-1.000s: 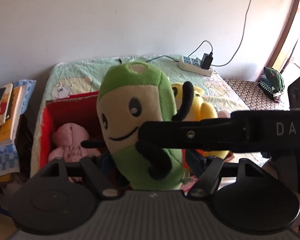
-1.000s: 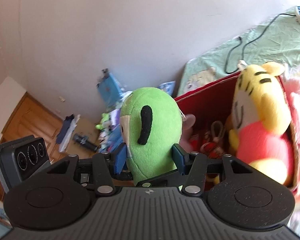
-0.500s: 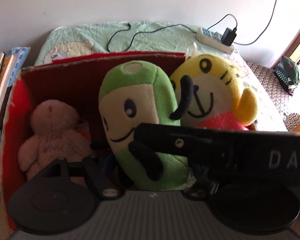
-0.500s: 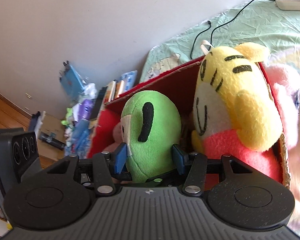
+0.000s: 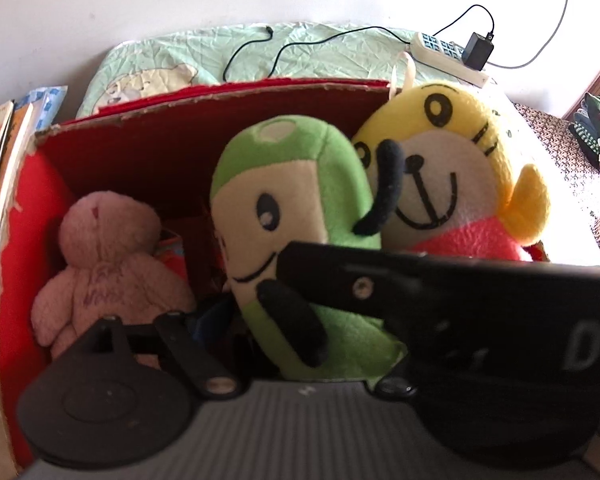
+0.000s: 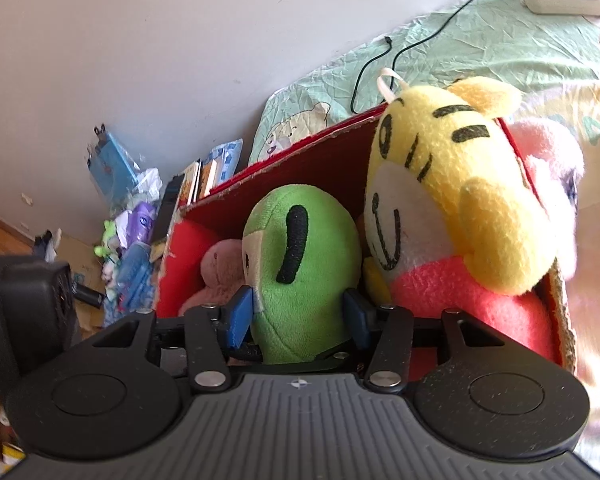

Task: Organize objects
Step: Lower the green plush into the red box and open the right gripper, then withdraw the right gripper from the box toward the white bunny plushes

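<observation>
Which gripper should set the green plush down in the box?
Right. The right gripper is clamped on the green plush, already inside the red box. The left gripper's fingers are mostly hidden behind it.

Right hand-held gripper [image 6: 298,316] clamped on green plush [image 6: 304,272], inside red box [image 6: 300,152], touching yellow plush [image 6: 456,208].

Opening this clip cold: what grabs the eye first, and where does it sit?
The green bean-shaped plush toy with a smiling cream face dominates, clamped in the right gripper and held inside the red cardboard box. Pressed against it sits a yellow tiger plush in a red top, at the box's right end. A faded pink plush bear sits at the left end.
</observation>
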{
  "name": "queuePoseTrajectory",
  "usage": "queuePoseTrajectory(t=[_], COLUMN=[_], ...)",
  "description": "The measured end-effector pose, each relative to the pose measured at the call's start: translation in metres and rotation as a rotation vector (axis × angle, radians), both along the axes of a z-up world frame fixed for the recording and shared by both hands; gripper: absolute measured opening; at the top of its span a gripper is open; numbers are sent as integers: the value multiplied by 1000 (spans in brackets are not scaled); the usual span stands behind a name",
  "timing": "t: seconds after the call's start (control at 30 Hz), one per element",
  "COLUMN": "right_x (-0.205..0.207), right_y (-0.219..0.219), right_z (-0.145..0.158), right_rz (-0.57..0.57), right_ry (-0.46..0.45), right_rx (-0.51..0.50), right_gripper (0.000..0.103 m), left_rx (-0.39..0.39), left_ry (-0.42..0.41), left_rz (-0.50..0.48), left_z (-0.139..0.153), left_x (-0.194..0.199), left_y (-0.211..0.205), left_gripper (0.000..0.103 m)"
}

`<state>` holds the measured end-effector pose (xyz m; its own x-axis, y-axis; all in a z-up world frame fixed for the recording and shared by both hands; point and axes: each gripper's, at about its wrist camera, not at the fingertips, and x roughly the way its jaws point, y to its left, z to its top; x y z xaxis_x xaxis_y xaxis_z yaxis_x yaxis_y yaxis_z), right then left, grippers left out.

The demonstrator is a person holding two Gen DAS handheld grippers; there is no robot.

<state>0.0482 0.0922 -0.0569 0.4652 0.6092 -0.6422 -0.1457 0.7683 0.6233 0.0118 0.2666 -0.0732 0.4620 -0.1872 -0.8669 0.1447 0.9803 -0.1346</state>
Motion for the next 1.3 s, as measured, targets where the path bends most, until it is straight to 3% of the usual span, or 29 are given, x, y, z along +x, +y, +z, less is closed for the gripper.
queuePoseTrajectory(t=[0.47,0.83,1.3], right_x=[-7,-15,-36], right_y=[-14,-23,-34], right_z=[3,3,14], right_rz=[-27,-51,-78], right_ry=[-10,-35,-95], right_rx=[49,31,20], right_gripper=[51,38,37], left_rx=[62,85,131], left_ry=[4,-11,-70], left_rz=[-18,-20,39], left_z=[0,3,33], left_x=[1,-6,-37], left_y=[-8,-12,-11], left_gripper=[87,87,88])
